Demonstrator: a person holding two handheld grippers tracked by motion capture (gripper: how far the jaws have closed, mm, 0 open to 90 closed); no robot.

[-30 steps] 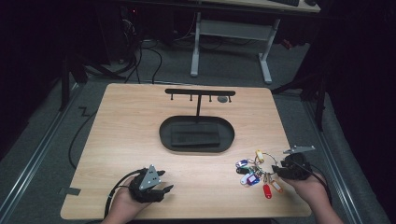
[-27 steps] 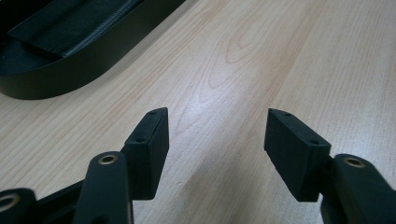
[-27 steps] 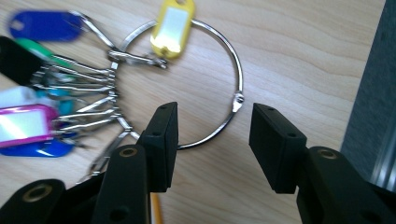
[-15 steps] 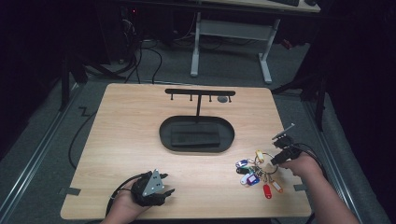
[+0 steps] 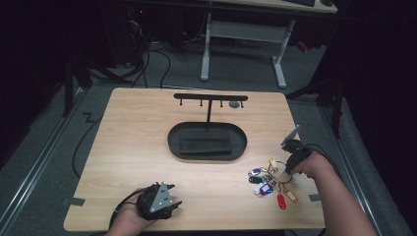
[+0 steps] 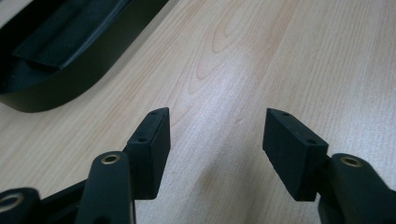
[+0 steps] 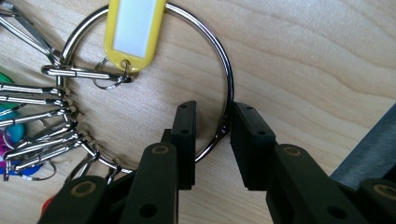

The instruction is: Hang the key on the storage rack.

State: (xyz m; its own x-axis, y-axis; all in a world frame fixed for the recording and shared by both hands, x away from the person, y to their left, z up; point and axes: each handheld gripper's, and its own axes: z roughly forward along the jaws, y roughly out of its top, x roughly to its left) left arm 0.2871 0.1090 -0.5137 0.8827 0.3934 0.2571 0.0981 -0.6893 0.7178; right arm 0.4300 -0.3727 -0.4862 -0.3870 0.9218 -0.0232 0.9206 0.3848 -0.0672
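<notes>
A large metal key ring lies flat on the wooden table, carrying a yellow tag and several keys on small rings. My right gripper straddles the ring's wire. Its jaws have just been closing; the wire lies against the right pad, with a gap left to the other pad. In the high view the right gripper sits at the right edge of the key bunch. My left gripper rests near the table's front left, open over bare wood.
A black oval tray holding a dark block sits mid-table, and its rim shows up left of the left jaws. A black T-shaped rack with hooks rises behind it. The table's right edge is close to my right hand.
My right gripper has moved left and away from the person, from beside the key bunch onto the big ring. The left gripper has stayed put.
</notes>
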